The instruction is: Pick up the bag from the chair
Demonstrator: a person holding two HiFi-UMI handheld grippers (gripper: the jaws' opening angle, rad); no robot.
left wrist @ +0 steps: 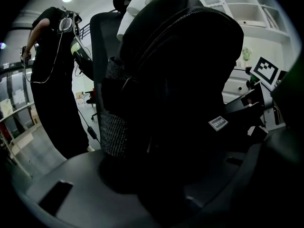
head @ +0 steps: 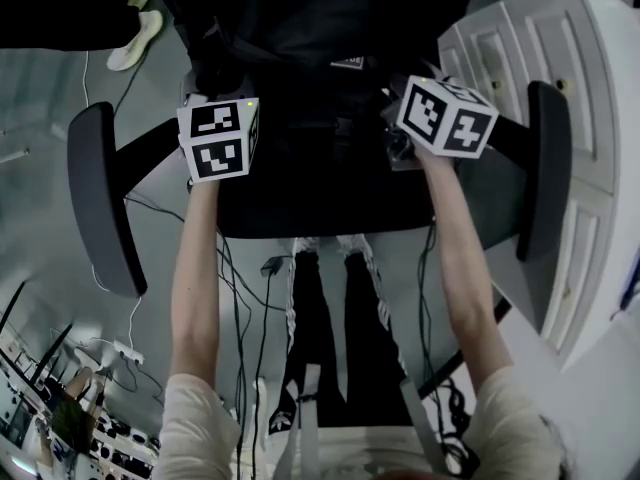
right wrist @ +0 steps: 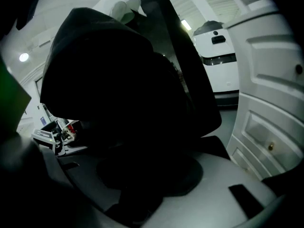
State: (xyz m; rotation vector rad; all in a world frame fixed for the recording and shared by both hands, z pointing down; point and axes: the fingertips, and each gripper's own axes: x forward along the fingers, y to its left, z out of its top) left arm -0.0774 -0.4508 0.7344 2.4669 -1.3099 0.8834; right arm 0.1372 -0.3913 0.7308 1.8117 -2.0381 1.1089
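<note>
Head view shows left gripper (head: 212, 86) and right gripper (head: 408, 80), jaws clamped on the black bag (head: 290, 38) at the chair (head: 320, 203)

A: Seating?
B: One black office chair (head: 100, 198), with a black fabric bag (head: 300, 58) over its seat.
A: Tongs?
B: Left tongs (head: 220, 133) and right tongs (head: 445, 116), flanking the bag. White panelled cabinet (head: 570, 88) at right.

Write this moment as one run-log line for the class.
phase: grasp | left gripper: shut on bag | right gripper: shut on bag | bag: black, upright, at chair | lifted: cannot tell
</note>
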